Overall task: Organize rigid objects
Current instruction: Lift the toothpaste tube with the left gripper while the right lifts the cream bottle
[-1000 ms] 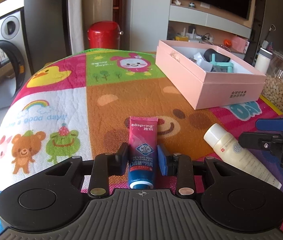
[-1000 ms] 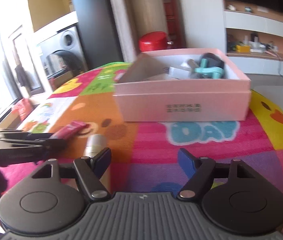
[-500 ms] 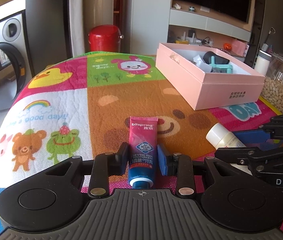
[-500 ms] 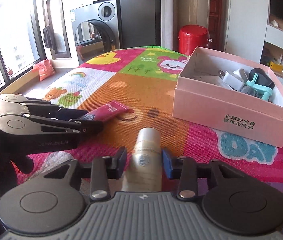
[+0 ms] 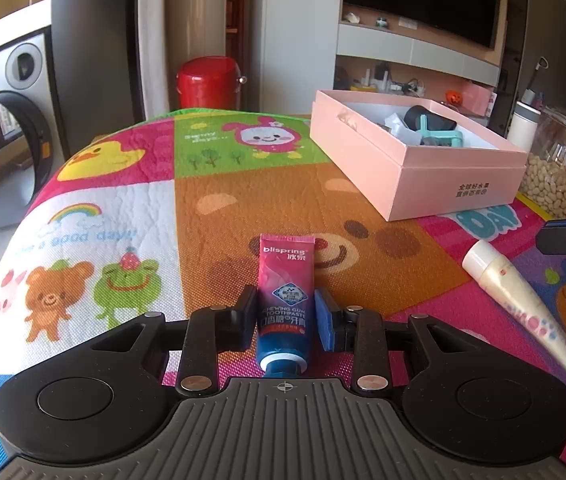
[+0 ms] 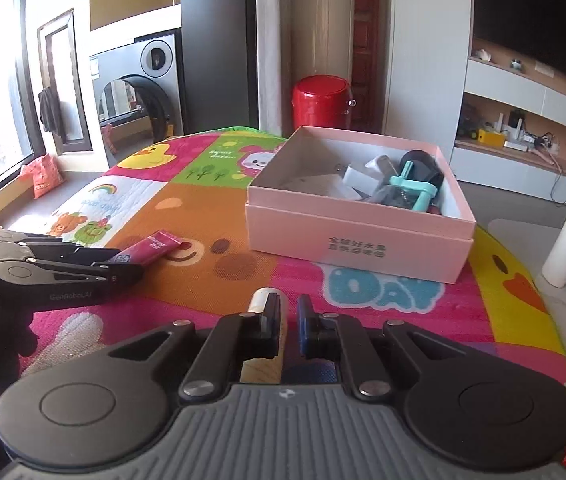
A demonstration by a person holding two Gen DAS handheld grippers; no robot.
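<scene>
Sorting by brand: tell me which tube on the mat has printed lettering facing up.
The pink-and-blue toothpaste tube between the left claw's fingers; the cream tube shows only small marks.

Each of the tongs was built of matte black plastic: two round side housings with a recessed disc, angled link arms fastened by silver screws, and a grey ribbed hood bearing a small crosshair mark at its front edge. The left tongs (image 5: 285, 314) carried one black pad and one blue pad. The right tongs (image 6: 287, 322) had the same pairing. Seen from the right camera, the left tongs' side showed pale "GenRobot.AI" lettering below a circular pivot.
</scene>
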